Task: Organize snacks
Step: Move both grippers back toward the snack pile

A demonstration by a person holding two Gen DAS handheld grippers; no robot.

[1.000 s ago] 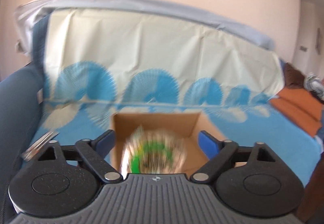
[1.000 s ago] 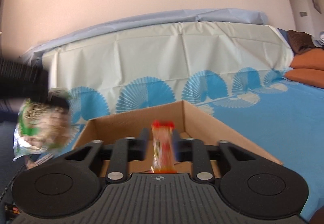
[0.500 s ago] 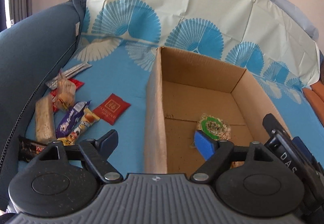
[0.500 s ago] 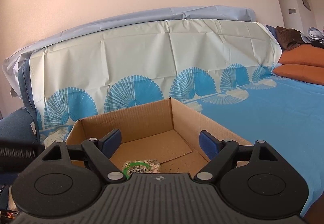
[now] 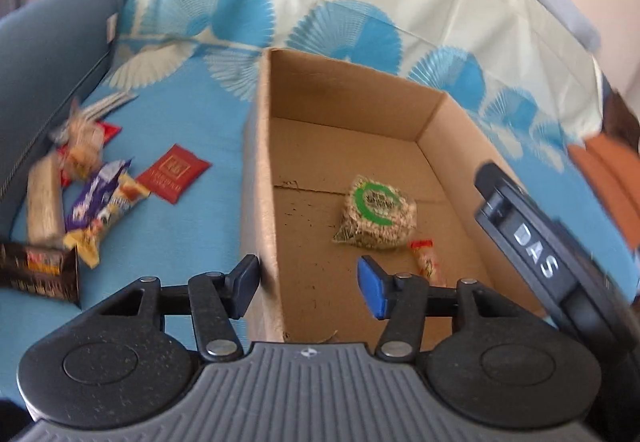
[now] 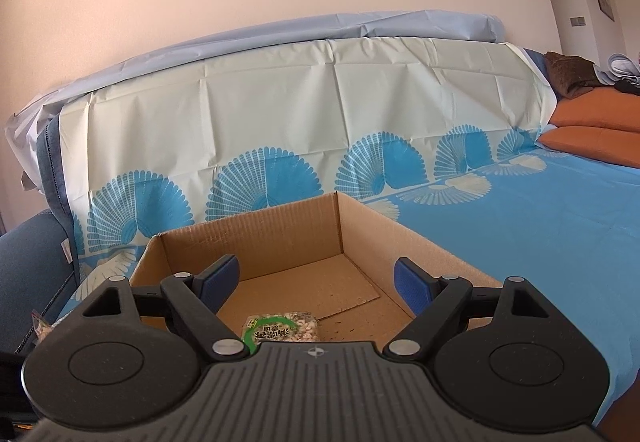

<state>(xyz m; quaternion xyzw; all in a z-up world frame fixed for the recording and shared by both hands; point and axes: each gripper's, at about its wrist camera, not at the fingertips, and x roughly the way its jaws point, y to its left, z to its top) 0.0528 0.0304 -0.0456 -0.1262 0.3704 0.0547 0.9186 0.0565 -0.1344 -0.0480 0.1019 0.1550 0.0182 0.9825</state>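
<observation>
Near the sofa's left edge, a pile of wrapped snacks [image 5: 80, 198] lies on the blue cover [image 5: 192, 130], with a red sachet [image 5: 174, 173] just beside it. The left hand-held gripper [image 5: 308, 284] hangs spread and empty over the near left wall of the cardboard box [image 5: 256, 162]. Inside lie a green-labelled puffed-grain pack [image 5: 376, 212] and a small red-topped packet [image 5: 426, 260], touching. The right hand-held gripper [image 6: 316, 282], spread and empty, hovers over the box.

Partly hidden snacks

The left finger [image 5: 374, 292] covered the red-tipped stick's [image 5: 425, 258] lower end; the right gripper's body hid much of the green-ringed bag [image 6: 280, 330]; pile [image 5: 80, 194] wrappers looked blurred, perhaps unreadable.
</observation>
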